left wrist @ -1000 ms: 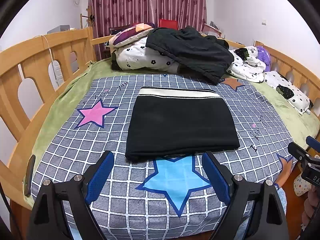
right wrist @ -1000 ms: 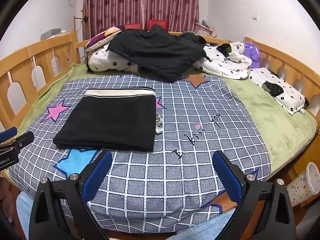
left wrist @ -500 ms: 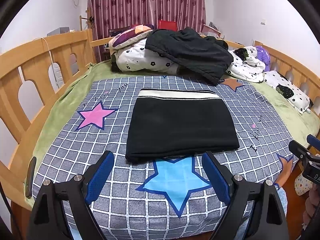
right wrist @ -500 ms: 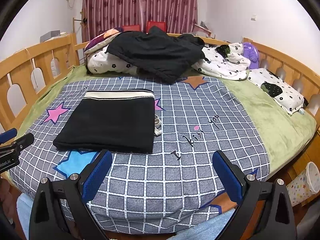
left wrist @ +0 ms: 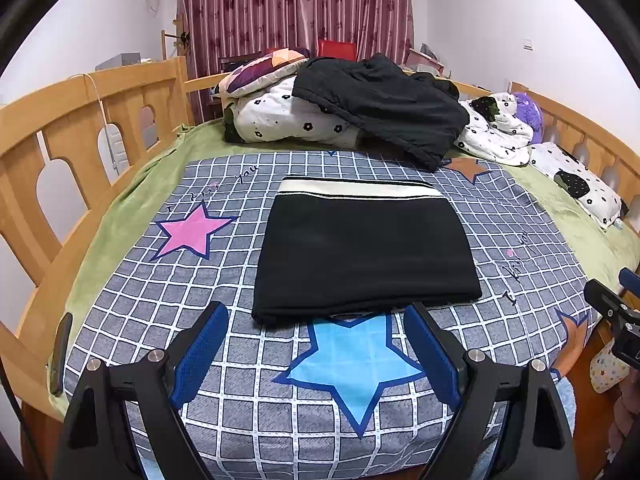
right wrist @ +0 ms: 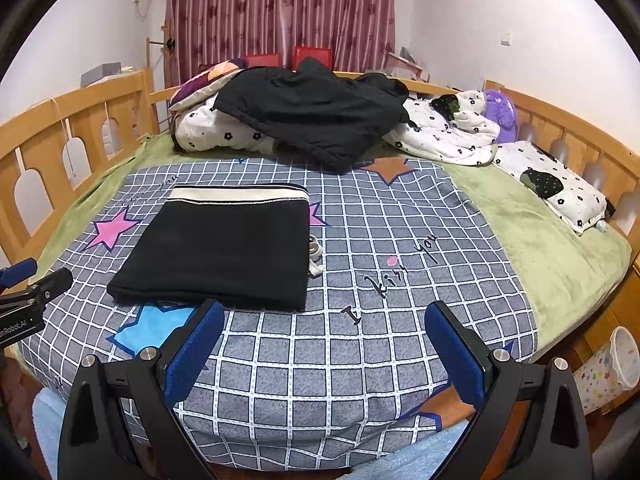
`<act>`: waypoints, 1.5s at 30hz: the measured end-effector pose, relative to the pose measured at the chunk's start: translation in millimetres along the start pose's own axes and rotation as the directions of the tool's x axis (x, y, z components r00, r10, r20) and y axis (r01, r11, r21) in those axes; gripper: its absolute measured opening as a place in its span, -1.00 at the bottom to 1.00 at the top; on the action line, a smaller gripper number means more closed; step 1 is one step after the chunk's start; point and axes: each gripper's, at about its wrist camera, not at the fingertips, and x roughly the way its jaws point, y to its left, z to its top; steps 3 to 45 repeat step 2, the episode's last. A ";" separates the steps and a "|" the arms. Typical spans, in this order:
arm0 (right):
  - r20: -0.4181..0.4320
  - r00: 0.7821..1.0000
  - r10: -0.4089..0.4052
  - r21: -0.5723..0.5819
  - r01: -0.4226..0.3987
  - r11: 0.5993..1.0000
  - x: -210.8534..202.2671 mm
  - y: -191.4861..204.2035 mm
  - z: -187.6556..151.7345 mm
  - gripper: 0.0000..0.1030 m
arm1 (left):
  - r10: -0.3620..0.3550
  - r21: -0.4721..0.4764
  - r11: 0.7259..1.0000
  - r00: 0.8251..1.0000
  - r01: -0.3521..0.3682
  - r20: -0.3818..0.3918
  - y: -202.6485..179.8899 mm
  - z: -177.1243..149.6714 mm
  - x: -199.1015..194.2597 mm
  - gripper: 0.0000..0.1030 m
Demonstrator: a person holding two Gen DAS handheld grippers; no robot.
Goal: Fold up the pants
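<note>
Black pants (left wrist: 364, 248) with a cream waistband lie folded into a flat rectangle on the grey checked bedspread (left wrist: 152, 292), waistband at the far side. They also show in the right wrist view (right wrist: 224, 248), left of centre, with a white drawstring poking out at their right edge. My left gripper (left wrist: 316, 328) is open and empty, just in front of the pants' near edge. My right gripper (right wrist: 324, 328) is open and empty, over the bedspread to the right of the pants.
A pile of bedding with a black garment (left wrist: 380, 100) on top lies at the head of the bed. Wooden rails (left wrist: 80, 120) run along both sides. A spotted pillow (right wrist: 560, 188) lies at the right. A patterned bin (right wrist: 612, 364) stands on the floor.
Both grippers have drawn back slightly from the bed and stay open. The pants have not moved.
</note>
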 end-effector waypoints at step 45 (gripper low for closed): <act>0.000 1.000 0.000 -0.004 0.000 1.000 1.2 1.3 0.0 0.92 | -0.009 0.001 1.000 1.000 0.009 -0.002 0.0 -0.2 3.3 0.73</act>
